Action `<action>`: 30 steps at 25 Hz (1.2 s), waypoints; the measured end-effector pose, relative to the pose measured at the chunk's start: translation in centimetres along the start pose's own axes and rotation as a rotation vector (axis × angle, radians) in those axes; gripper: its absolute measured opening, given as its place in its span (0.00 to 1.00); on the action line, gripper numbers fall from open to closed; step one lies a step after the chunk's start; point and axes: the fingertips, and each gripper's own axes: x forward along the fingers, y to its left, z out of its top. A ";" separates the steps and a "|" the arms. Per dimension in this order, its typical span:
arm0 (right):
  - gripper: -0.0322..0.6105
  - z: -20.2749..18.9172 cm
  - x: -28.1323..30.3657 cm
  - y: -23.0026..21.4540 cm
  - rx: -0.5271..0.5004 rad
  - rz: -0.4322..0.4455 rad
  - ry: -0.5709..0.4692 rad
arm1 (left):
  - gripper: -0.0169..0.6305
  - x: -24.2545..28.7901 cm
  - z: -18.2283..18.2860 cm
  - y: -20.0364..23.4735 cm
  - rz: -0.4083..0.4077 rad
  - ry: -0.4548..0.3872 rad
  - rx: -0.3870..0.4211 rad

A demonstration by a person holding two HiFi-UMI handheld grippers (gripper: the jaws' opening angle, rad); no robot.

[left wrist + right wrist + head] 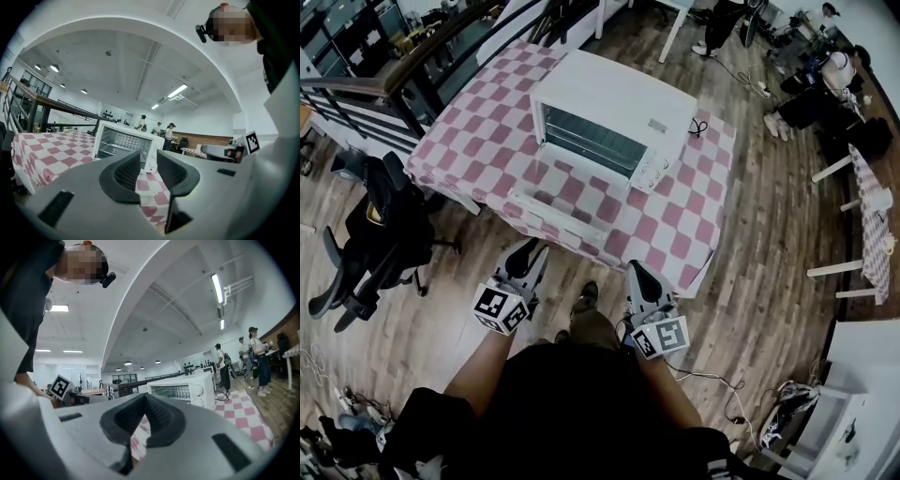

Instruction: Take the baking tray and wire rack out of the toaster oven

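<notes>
- Ahead of both grippers, on the table (487, 141) with its pink-and-white checked cloth, stands the white toaster oven (614, 117). Its window faces the person, slightly towards the person's left.
- The oven's long side runs across the reach, so anything inside would, by my judgement, slide out towards the person.
- The left gripper (530, 251) is held short of the table's near edge, well apart from the oven. Its jaws stand apart with only the cloth and oven showing through the gap (149, 159).
- The right gripper (637, 272) is likewise short of the edge, and its pads meet at the tips on nothing (145, 397).
- The left gripper looks a little nearer the window, while the right lines up more with the knob end.
- Thin level bars show behind the window in the left gripper view, probably the wire rack (112, 149). The baking tray cannot be told apart from it in any view.
- Whether the oven door is shut or lowered is hard to make out, since the window shows glare and dots that could be glass or the back wall.
- Each gripper's own body hides the table's near edge in both gripper views.
</notes>
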 end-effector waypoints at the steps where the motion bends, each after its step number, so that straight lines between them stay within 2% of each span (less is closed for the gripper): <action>1: 0.05 0.0 1.1 -0.6 0.008 0.008 0.001 | 0.18 1.1 0.1 0.7 0.002 0.009 -0.008; 5: 0.05 0.8 5.2 -3.7 0.021 0.057 0.006 | 0.18 6.4 0.3 1.9 -0.032 0.038 -0.094; 8: 0.05 1.4 7.7 -6.3 0.032 0.082 0.014 | 0.18 10.5 0.2 2.6 -0.064 0.044 -0.196; 13: 0.05 1.6 10.3 -10.2 0.031 0.107 0.020 | 0.18 16.2 -0.1 4.8 -0.050 0.024 -0.391; 21: 0.05 0.4 13.0 -14.5 0.064 0.063 0.056 | 0.19 22.5 -2.5 10.4 -0.025 -0.055 -0.860; 25: 0.05 0.2 14.5 -16.3 0.061 0.010 0.065 | 0.20 25.7 -4.6 12.6 -0.058 -0.066 -1.034; 30: 0.05 0.2 15.6 -17.9 0.080 -0.072 0.076 | 0.23 28.1 -7.9 15.2 -0.021 -0.033 -1.191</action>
